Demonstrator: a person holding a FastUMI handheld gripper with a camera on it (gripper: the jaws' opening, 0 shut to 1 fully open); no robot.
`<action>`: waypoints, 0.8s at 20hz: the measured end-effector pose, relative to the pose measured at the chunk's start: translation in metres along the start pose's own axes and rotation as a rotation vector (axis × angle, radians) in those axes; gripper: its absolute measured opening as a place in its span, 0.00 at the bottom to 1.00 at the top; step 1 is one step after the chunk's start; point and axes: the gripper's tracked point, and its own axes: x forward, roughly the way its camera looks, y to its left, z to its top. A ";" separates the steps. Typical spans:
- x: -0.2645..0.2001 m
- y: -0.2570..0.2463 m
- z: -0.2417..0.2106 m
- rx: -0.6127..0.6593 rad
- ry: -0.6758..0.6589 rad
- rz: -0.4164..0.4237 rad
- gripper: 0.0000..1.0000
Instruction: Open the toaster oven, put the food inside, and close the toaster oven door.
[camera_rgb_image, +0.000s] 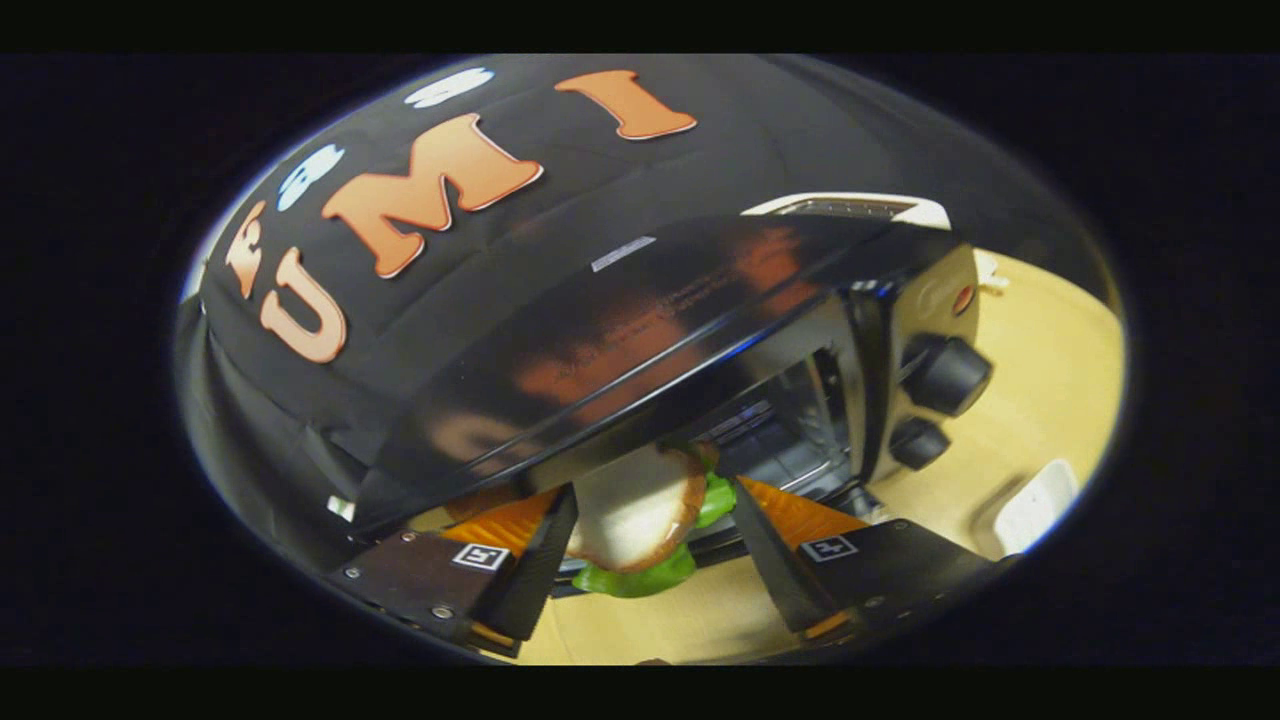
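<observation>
Single fisheye view rides on gripper (645, 545), looks forward along its two fingers, rolled sideways so scene tilts. Very close to toaster oven (800, 400): open door (620, 350) looms just ahead, wooden table (1040, 400) beyond, booth wall behind.

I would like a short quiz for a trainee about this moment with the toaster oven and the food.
1. True or false: the sandwich sits between the fingers of the gripper.
2. Which is nearest the sandwich: A) the toaster oven opening, B) the white dish, C) the upper knob?
3. Fill in: the two knobs are on the oven's ____ panel, beside the opening.

Key
1. True; whether both jaws press on it cannot be told.
2. A; it lies just beyond the sandwich.
3. Front.
</observation>
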 end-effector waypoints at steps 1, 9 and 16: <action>-0.006 -0.003 0.002 -0.034 0.000 -0.005 0.95; -0.049 -0.013 -0.010 -0.146 0.101 0.051 0.97; -0.107 -0.026 -0.035 -0.296 0.173 0.102 0.97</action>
